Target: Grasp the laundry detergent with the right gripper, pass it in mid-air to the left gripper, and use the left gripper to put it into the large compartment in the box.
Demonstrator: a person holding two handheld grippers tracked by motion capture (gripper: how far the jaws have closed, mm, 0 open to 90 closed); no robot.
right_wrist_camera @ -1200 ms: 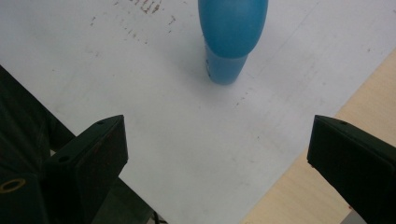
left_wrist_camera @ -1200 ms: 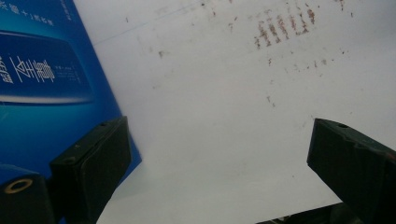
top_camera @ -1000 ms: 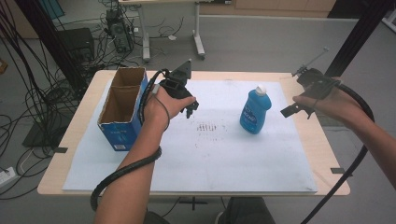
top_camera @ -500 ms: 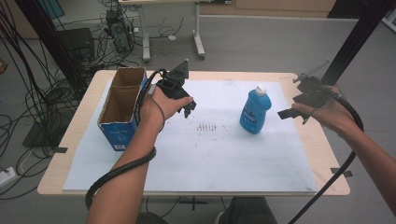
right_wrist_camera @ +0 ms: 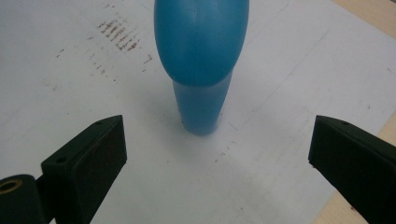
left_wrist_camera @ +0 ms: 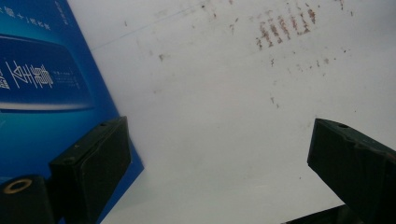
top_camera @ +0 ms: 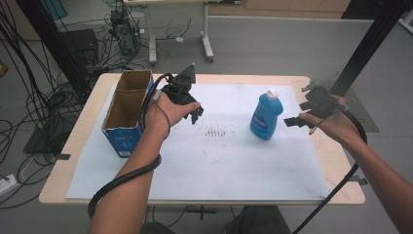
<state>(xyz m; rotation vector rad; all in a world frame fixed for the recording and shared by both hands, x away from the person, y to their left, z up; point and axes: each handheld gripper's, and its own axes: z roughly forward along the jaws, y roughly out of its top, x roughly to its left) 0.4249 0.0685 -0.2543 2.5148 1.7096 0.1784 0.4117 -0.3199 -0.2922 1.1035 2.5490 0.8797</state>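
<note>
My left gripper (top_camera: 195,113) hangs over the white sheet (top_camera: 204,161) on the counter (top_camera: 87,146), jaws spread wide with nothing between them. Just beside my left jaw stands the blue cardboard box (top_camera: 124,114), open at the top; its two compartments look empty as far as I can see into them. My right gripper (top_camera: 297,121) has its jaws wide too, empty. The blue bottle (top_camera: 265,116) stands upright straight ahead of them, near but not touching, white cap (top_camera: 272,93) on. I cannot tell how full it is.
</note>
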